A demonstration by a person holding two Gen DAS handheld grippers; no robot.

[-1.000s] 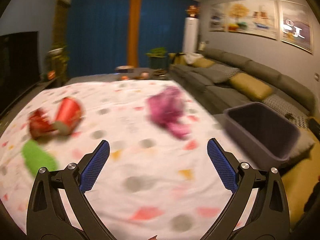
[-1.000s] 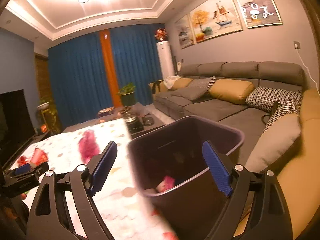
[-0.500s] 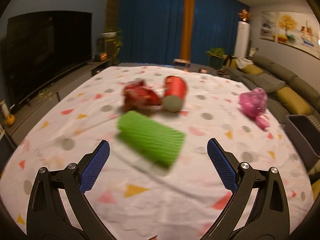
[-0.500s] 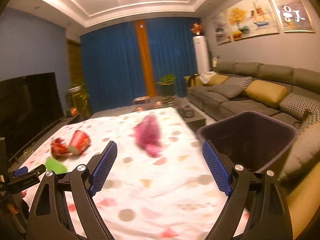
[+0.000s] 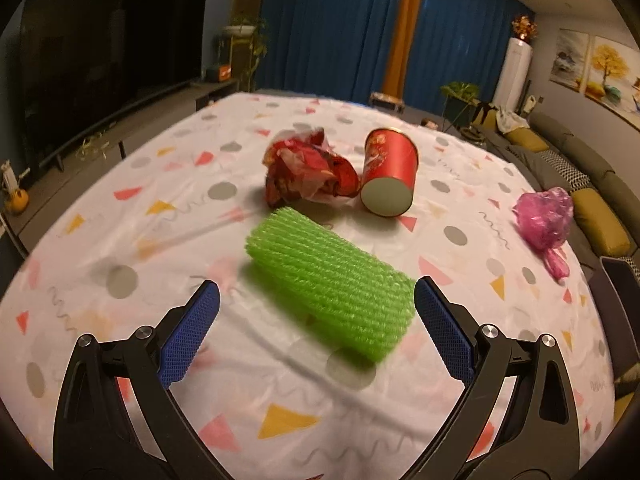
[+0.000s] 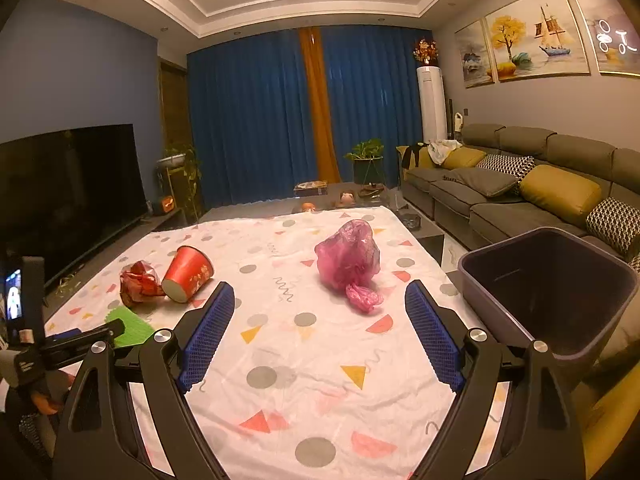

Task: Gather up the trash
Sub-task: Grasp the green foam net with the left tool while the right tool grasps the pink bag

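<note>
A green foam net sleeve (image 5: 332, 284) lies on the patterned tablecloth (image 5: 120, 240), just ahead of my open left gripper (image 5: 316, 292), whose blue pads flank its near end without touching. Beyond it are a crumpled red wrapper (image 5: 308, 172) and a red paper cup (image 5: 390, 168) on its side. A pink plastic bag (image 5: 544, 220) lies at the right. In the right wrist view my right gripper (image 6: 320, 296) is open and empty, the pink bag (image 6: 350, 260) ahead of it. The cup (image 6: 187, 274), wrapper (image 6: 138, 282) and green sleeve (image 6: 130, 326) sit at the left, beside the left gripper's tip (image 6: 88, 336).
A dark grey bin (image 6: 552, 292) stands off the table's right edge, in front of a grey sofa (image 6: 520, 188) with cushions. A television (image 6: 68, 196) lines the left wall. Blue curtains and a low table with small items fill the back.
The left view swung left from the pink bag and bin to the green sleeve, now close between the fingers. The right view swung from the bin to the pink bag. Both grippers stayed open.
</note>
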